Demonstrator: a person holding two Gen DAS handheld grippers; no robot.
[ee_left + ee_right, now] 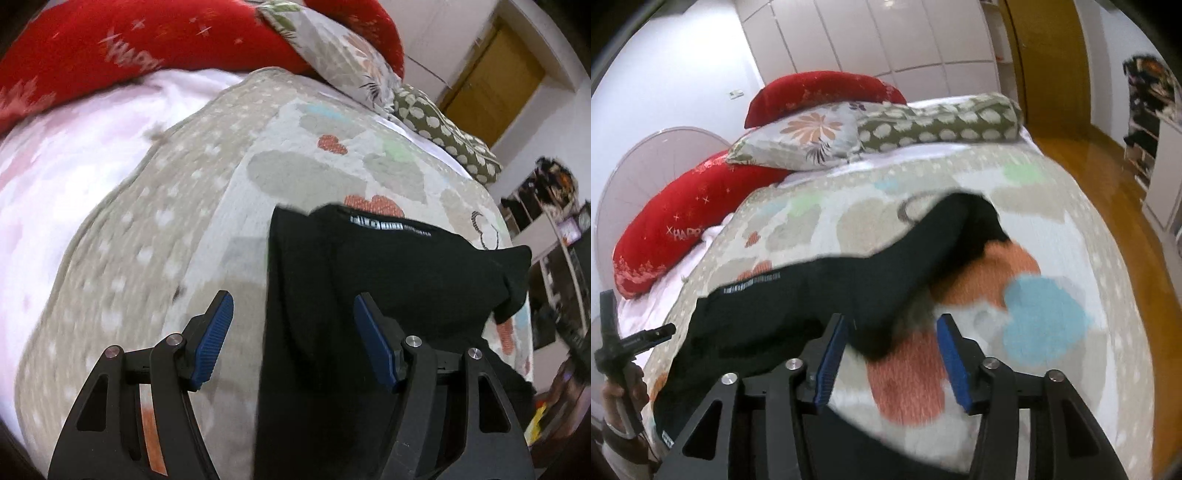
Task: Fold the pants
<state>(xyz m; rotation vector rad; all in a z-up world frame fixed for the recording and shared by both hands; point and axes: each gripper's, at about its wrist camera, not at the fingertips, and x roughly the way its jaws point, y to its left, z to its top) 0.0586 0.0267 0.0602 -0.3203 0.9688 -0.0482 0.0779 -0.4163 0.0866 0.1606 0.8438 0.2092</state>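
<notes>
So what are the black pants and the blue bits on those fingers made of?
The black pants look like soft matte knit, maybe cotton jersey: they drape limply and show no shine. The blue pads on the fingers look like ribbed rubber or soft plastic, judging by fine ridges; I can't say which.

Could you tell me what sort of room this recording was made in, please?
Almost certainly a bedroom in a home: the pants lie on a bed with a patterned quilt, pillows are piled at its far end, and white wardrobe doors line the wall behind.
</notes>
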